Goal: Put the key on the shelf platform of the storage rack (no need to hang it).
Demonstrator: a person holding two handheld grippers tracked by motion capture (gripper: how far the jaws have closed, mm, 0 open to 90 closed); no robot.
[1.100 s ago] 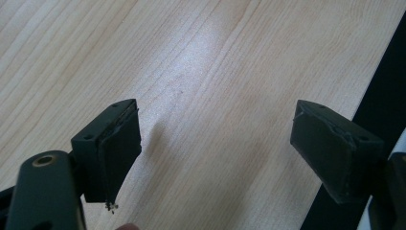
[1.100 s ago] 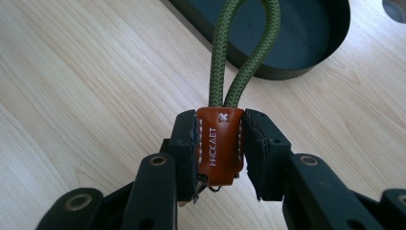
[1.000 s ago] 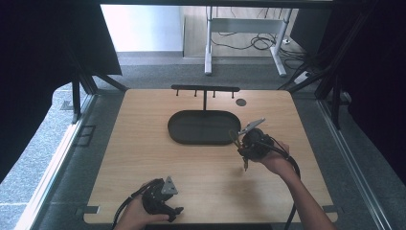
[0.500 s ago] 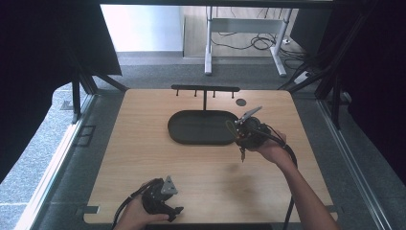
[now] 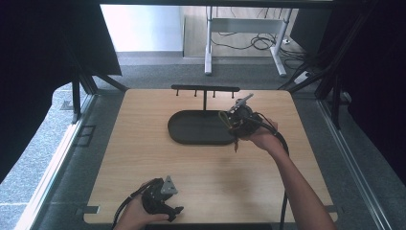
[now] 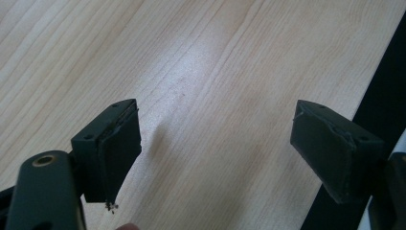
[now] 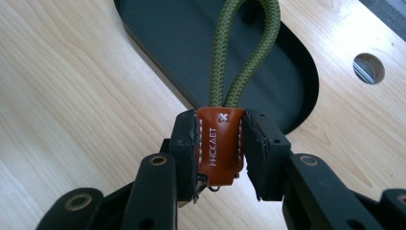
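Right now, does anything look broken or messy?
A little. The left tool has a worn pad with a ragged edge, and dark crumbs lie on the table below it. The key strap in the right tool looks fine.

"HHCKAET" on brown leather tag (image 7: 219, 143)

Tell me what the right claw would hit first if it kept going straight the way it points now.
Probably the black oval tray: in the right gripper view, the right claw, shut on the orange leather tab of a green cord loop, aims over the tray. Depth is unclear, so the rack behind is possible instead.
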